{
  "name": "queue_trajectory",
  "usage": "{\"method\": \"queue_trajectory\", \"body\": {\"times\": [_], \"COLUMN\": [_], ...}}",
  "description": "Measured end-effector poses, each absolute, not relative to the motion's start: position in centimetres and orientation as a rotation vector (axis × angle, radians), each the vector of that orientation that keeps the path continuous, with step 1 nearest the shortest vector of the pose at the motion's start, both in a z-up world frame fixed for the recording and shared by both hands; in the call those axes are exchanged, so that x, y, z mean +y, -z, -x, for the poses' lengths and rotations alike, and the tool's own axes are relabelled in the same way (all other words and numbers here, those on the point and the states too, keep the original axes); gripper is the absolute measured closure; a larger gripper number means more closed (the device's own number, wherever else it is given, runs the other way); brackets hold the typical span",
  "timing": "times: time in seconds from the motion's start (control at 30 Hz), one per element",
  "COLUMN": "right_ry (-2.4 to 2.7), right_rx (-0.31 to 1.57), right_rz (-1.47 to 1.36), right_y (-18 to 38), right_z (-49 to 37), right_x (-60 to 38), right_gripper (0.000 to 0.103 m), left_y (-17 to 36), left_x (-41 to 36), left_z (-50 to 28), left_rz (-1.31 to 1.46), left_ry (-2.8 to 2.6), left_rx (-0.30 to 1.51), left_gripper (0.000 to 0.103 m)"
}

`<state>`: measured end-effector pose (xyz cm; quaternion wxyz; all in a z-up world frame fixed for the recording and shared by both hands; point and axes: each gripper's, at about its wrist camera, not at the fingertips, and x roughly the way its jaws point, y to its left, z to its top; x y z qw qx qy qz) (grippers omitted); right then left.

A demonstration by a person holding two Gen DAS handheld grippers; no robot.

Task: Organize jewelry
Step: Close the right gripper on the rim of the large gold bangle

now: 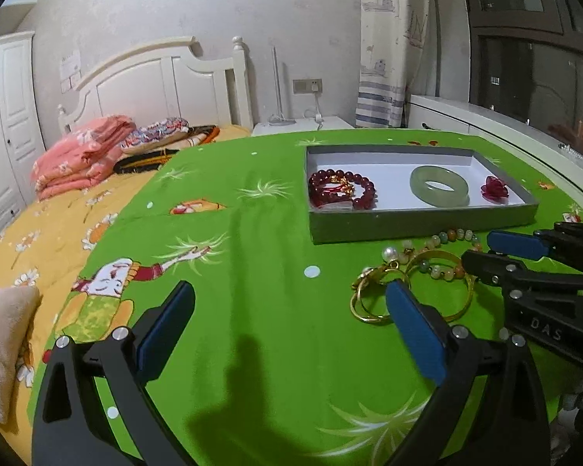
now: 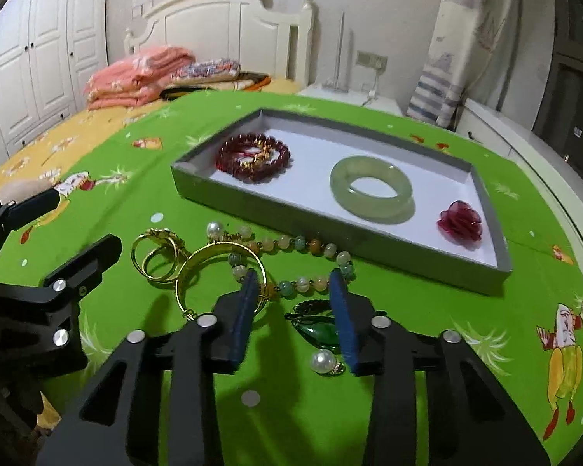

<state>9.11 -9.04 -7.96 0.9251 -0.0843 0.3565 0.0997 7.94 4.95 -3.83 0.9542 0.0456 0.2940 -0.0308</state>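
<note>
A grey tray (image 2: 198,188) (image 1: 416,225) on the green cloth holds a dark red bead bracelet (image 2: 252,157) (image 1: 342,190), a pale green jade bangle (image 2: 371,190) (image 1: 439,186) and a red flower piece (image 2: 460,223) (image 1: 494,187). In front of the tray lie gold rings (image 2: 157,256) (image 1: 371,291), a gold bangle (image 2: 217,272) (image 1: 452,283), a pastel bead bracelet (image 2: 303,248) (image 1: 452,235), a green pendant (image 2: 318,332) and a pearl (image 2: 323,361). My right gripper (image 2: 297,287) is open, low over the bead bracelet and pendant. My left gripper (image 1: 291,303) is open and empty, left of the gold rings.
The green cloth (image 1: 252,272) covers a bed with a yellow sheet (image 1: 58,213). Folded pink bedding (image 1: 81,155) lies by the white headboard (image 1: 155,81). A white windowsill (image 1: 505,128) runs along the right. A nightstand (image 1: 303,124) stands behind.
</note>
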Motion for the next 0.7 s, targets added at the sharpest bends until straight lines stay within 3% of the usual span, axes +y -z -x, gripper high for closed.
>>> {"method": "queue_trajectory", "body": {"times": [0.13, 0.47, 0.7], "right_ry": [-0.221, -0.229, -0.191], "right_rx": [0.732, 0.735, 0.653], "right_rz": [0.221, 0.284, 0.216], "right_y": [7.8, 8.5, 7.4], "right_z": [-9.9, -10.0, -7.9], "right_x": [-7.8, -7.0, -9.3], "right_gripper": [0.07, 0.098, 0.098], "left_y": [3.9, 4.1, 4.6], "left_x": [5.5, 5.2, 5.0], "left_z": [-8.2, -8.4, -9.2], "left_rz": [-0.057, -0.077, -0.018], "left_ry": [0.075, 0.082, 0.139], "left_rx": [0.614, 0.634, 0.712], "left_gripper": [0.007, 0.008, 0.02]}}
